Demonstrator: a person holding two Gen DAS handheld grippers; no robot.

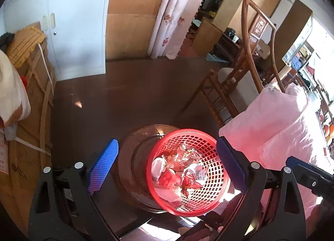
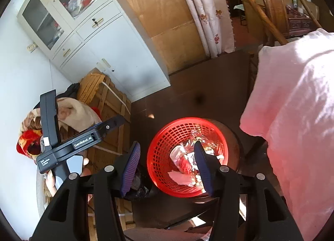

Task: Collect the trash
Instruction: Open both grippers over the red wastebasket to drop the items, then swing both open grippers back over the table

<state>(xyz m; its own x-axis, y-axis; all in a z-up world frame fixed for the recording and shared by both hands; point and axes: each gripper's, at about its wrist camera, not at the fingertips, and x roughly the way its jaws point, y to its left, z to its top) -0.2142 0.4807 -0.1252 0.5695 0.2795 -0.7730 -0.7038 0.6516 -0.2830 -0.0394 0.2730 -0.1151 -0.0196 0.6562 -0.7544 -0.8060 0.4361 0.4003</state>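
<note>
Here, a red mesh wastebasket is seen low and centre-right in the right wrist view, its round mouth turned up toward the camera. Crumpled foil and plastic wrappers are heaped on its bottom, with a pale scrap of paper toward the near wall. The basket is set on a dark round stool, seen in the left wrist view, which stands on a dark floor.

The right gripper is held above the basket, pointing steeply down. Its jaws are parted to a middling width and nothing is seen between them. Its right-hand blue pad is laid over the basket's mouth in the picture, while the left-hand pad falls outside the rim, so the basket lies ahead and slightly to the right of the jaw gap.

In the left wrist view the basket is seen low and centre-right, between the pads of the left gripper, whose jaws are spread wide and empty. The right gripper is judged the nearer to the basket's opening.

A pink plastic bag fills the right side of the frame, just beside the basket. A white cabinet stands at upper left.
</note>
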